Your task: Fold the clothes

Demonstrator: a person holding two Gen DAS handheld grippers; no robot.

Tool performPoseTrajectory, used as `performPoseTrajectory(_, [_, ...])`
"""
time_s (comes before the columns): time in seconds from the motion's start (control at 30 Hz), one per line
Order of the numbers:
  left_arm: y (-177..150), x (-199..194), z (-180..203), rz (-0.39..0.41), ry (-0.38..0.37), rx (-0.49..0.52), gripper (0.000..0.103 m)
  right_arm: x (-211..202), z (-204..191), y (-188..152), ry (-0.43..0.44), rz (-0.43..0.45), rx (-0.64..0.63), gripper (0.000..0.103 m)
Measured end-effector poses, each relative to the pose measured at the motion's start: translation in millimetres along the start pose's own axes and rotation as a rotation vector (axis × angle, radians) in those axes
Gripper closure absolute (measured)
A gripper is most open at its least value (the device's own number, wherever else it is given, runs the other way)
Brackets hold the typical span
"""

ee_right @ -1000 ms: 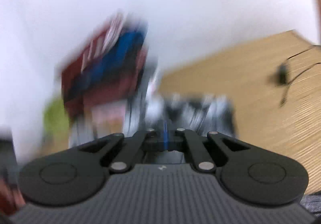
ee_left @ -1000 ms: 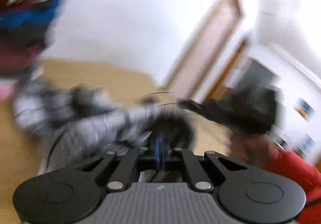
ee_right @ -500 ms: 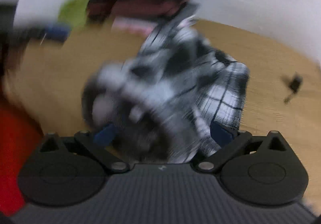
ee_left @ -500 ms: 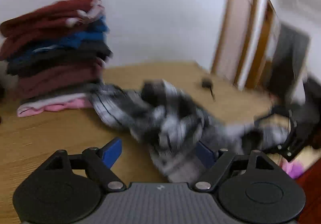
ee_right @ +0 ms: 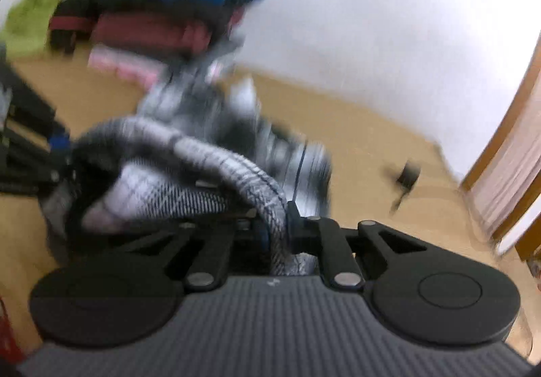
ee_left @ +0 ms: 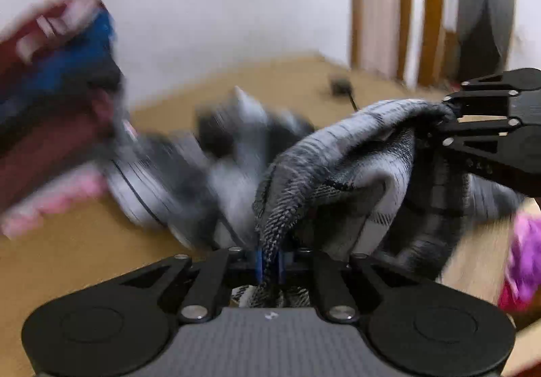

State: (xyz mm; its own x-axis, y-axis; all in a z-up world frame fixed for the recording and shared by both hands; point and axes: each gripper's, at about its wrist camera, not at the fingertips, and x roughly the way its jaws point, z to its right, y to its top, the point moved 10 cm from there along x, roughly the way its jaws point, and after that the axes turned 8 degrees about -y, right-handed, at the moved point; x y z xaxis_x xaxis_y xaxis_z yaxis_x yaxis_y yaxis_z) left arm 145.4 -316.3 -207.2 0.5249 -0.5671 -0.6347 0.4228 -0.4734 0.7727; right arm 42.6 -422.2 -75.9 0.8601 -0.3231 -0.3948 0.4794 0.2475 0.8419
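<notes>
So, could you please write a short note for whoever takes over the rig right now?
Left gripper: closing on a hem of the grey plaid garment, cloth between the jaws.
Right gripper: closing on another stretch of the same edge.
Most of the garment lies crumpled on the wooden table, in front of the stack of folded clothes.
Done: both edges picked up.
Left: spread it flat, fold it, probably add it to the stack.

Both grippers closing on one grey checked garment

The left gripper point(ee_left: 269, 264) pinches its hem; the right gripper point(ee_left: 439, 117) grips another edge, above the wooden table point(ee_left: 84, 252)
</notes>
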Motion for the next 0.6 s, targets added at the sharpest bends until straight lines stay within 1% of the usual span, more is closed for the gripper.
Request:
performPoseTrajectory(0.07, [40.7, -35.7, -8.4, 0.117, 0.026, 0.009, 0.095, -15.2, 16.0, 42.4, -0.035, 0.119, 0.020, 0.091])
performPoseTrajectory(0.13, [87.7, -85.1, -12.6, 0.262, 0.023, 0.029, 0.095, -47.2, 31.8, 93.0, -0.111, 0.266, 0.025, 0.091])
performPoseTrajectory(0.23, [156.3, -168.5, -12.4, 0.487, -0.020, 0.092, 0.095, -104.0, 59.4, 177.8, -0.227, 0.473, -0.015, 0.091])
performPoseTrajectory(0.33, [205.2, -260.5, -11.2, 0.688, -0.067, 0.152, 0.095, -171.4, 77.3, 257.7, -0.333, 0.655, -0.064, 0.091])
performPoseTrajectory(0.4, [225.9, -322.7, -9.5, 0.796, -0.086, 0.198, 0.095, -226.2, 80.8, 308.6, -0.412, 0.781, -0.100, 0.091])
performPoseTrajectory(0.47, [240.5, -383.2, -8.5, 0.895, -0.075, 0.251, 0.095, -274.8, 76.5, 344.7, -0.482, 0.887, -0.122, 0.091])
performPoseTrajectory(0.53, [251.2, -442.2, -8.0, 0.987, -0.053, 0.298, 0.095, -322.9, 68.1, 373.0, -0.551, 0.997, -0.143, 0.091])
performPoseTrajectory(0.6, [254.8, -491.7, -5.6, 1.044, -0.035, 0.329, 0.095, -366.1, 59.5, 393.8, -0.606, 1.102, -0.155, 0.091])
